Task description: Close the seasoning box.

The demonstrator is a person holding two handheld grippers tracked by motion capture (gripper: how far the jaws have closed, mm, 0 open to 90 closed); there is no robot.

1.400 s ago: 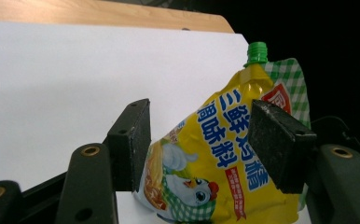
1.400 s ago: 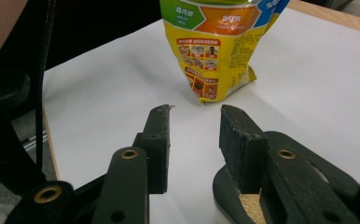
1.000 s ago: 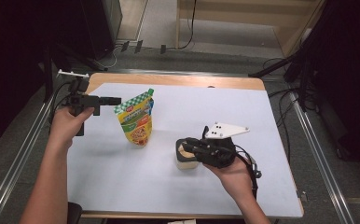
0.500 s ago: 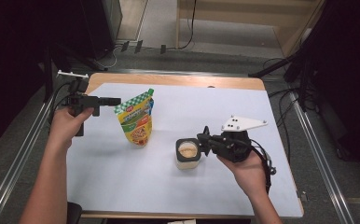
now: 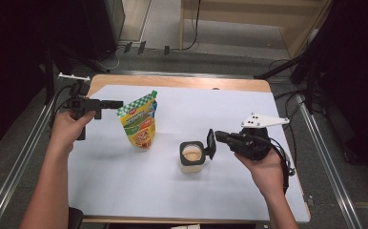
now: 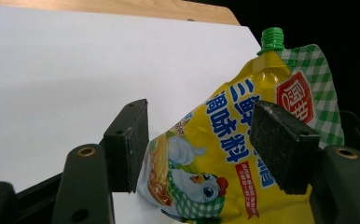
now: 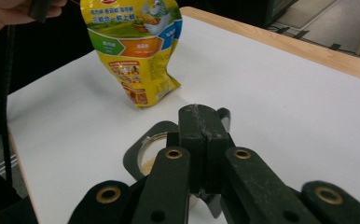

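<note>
Nearest, the right gripper is being held with jaws shut, its tips at the raised lid of the jar, lying at its 9 o'clock. Farther off, the upright pouch is being faced at 3 o'clock by the left gripper, jaws apart.

1. Left hand-held gripper: black body, black cable, white plate at rear.
2. Right hand-held gripper: black, grey three-cornered plate on top, black cable.
3. Jaws: black links, brass-coloured rivets, rough dark pads.
4. Forearms bare, no sleeves.
</note>
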